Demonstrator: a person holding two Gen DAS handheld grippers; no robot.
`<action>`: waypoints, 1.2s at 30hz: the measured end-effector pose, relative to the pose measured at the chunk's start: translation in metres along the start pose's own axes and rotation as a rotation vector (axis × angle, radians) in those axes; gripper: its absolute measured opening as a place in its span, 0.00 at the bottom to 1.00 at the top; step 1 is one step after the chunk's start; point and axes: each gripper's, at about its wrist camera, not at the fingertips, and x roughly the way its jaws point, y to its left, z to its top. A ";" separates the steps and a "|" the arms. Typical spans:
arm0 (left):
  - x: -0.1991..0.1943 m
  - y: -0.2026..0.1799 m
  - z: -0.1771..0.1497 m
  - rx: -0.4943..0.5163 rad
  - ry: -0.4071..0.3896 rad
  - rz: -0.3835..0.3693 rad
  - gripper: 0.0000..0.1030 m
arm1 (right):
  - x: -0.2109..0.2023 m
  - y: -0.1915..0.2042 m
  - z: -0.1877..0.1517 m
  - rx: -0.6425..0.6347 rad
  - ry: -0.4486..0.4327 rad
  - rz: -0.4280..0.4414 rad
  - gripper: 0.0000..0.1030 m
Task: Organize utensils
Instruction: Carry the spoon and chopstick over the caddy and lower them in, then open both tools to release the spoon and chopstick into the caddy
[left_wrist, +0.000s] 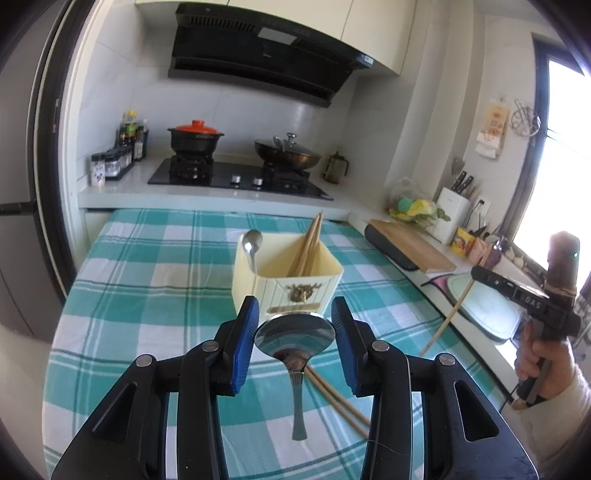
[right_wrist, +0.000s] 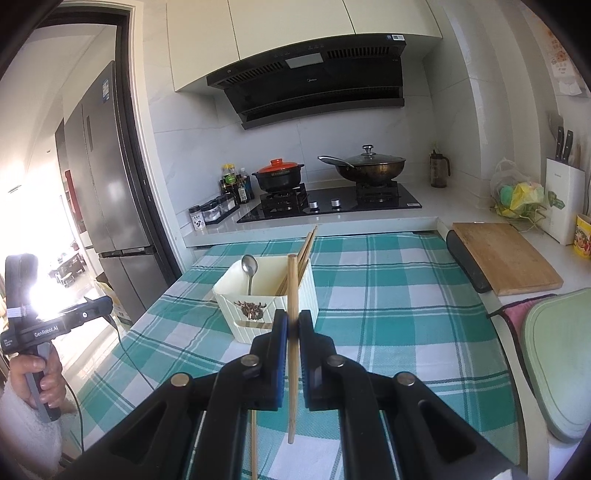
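A cream utensil holder (left_wrist: 291, 280) stands on the teal checked cloth, with a spoon (left_wrist: 252, 243) in its left part and several chopsticks (left_wrist: 308, 247) in its right part. My left gripper (left_wrist: 295, 332) is open, its blue pads on either side of the bowl of a steel spoon (left_wrist: 295, 338) that lies on the cloth. Two chopsticks (left_wrist: 338, 398) lie beside the spoon handle. My right gripper (right_wrist: 293, 332) is shut on a wooden chopstick (right_wrist: 293, 295), held upright in front of the holder (right_wrist: 266, 299). Another chopstick (right_wrist: 254, 443) lies on the cloth below it.
A stove (right_wrist: 328, 203) with a red-lidded pot and a wok sits on the counter behind the table. A wooden cutting board (right_wrist: 506, 258) and a knife block (right_wrist: 565, 199) are on the right counter. A fridge (right_wrist: 107, 184) stands at the left.
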 end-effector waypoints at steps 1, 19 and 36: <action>-0.001 0.001 0.006 0.001 -0.009 -0.004 0.40 | 0.001 0.002 0.005 -0.009 -0.005 -0.003 0.06; 0.046 -0.005 0.151 0.054 -0.250 0.039 0.40 | 0.067 0.032 0.128 -0.152 -0.217 -0.008 0.06; 0.221 0.037 0.091 -0.013 0.098 0.143 0.40 | 0.250 -0.010 0.076 0.048 0.208 0.094 0.06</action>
